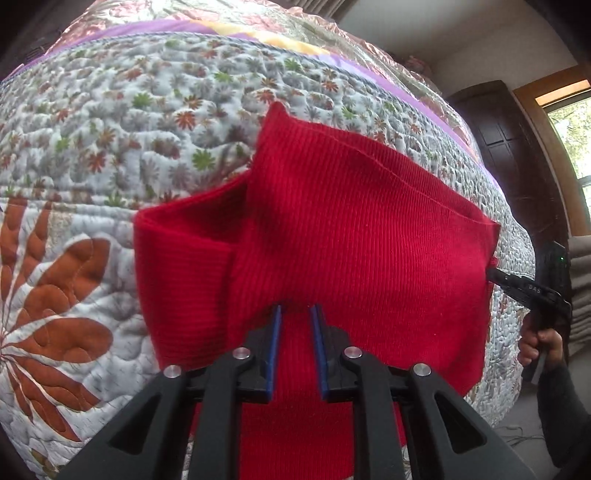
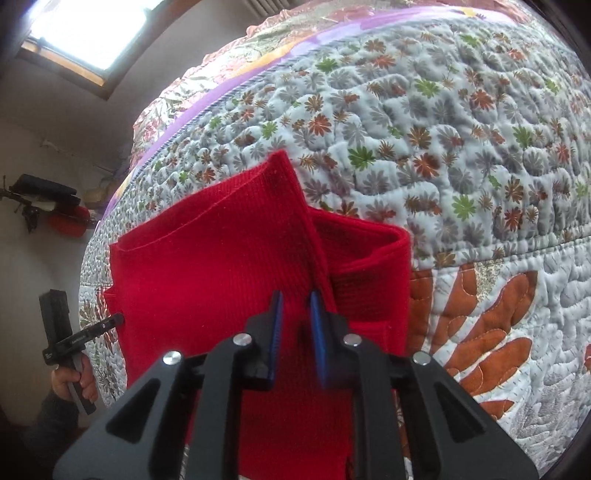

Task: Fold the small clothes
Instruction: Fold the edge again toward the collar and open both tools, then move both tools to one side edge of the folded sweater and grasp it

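Note:
A red ribbed knit garment (image 1: 351,221) (image 2: 221,258) lies on a flowered quilt (image 1: 147,129) (image 2: 443,129). One sleeve is folded in: it shows at the left in the left wrist view (image 1: 177,258) and at the right in the right wrist view (image 2: 369,266). My left gripper (image 1: 296,308) is shut on the garment's near part, and the cloth puckers at its blue pads. In the right wrist view the left gripper (image 2: 119,318) touches the garment's left edge. My right gripper (image 2: 295,295) is also shut on the red cloth, and its tip (image 1: 493,275) meets the garment's right edge.
The quilt covers a bed that runs far back, with a purple band (image 1: 166,27) near its far side. A dark wooden door (image 1: 517,155) and a window (image 1: 572,129) stand to the right. A wall rack with dark items (image 2: 48,199) hangs at the left. A hand (image 1: 543,343) holds the other gripper.

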`<state>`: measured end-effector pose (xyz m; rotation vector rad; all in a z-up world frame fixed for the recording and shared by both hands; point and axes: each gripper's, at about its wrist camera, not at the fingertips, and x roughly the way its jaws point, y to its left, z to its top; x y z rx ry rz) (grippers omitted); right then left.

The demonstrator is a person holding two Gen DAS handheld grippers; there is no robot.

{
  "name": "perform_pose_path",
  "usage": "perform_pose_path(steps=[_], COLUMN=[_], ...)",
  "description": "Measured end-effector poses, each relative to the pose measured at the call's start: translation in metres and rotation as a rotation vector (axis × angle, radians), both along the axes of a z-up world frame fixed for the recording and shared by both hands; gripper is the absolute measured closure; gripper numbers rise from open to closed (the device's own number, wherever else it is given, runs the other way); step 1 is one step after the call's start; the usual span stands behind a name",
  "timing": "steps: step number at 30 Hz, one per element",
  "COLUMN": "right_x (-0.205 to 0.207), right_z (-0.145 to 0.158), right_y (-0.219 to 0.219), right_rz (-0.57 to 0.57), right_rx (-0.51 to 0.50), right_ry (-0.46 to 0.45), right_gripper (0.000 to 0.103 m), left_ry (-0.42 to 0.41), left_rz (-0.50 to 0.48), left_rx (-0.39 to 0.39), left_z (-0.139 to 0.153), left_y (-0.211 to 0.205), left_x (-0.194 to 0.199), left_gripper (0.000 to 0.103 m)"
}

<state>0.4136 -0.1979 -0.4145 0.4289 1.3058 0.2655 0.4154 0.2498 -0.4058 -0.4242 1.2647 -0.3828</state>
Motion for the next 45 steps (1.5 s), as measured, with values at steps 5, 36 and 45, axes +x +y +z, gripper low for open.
perform_pose_path(steps=[5, 36, 45], right_x=[-0.055, -0.292, -0.286], right_z=[0.023, 0.046, -0.029], right_y=[0.012, 0.303, 0.392], right_rz=[0.064, 0.64, 0.807], right_rx=[0.041, -0.667, -0.947], right_ry=[0.01, -0.421, -0.615], right_gripper=[0.077, 0.02, 0.02], left_ry=[-0.055, 0.195, 0.191], left_rz=[-0.017, 0.108, -0.013], left_rx=[-0.158, -0.358, -0.484], left_z=[0.036, -0.032, -0.066], left_y=[0.004, 0.129, 0.104], left_x=[-0.039, -0.008, 0.036], left_gripper=[0.081, 0.013, 0.011])
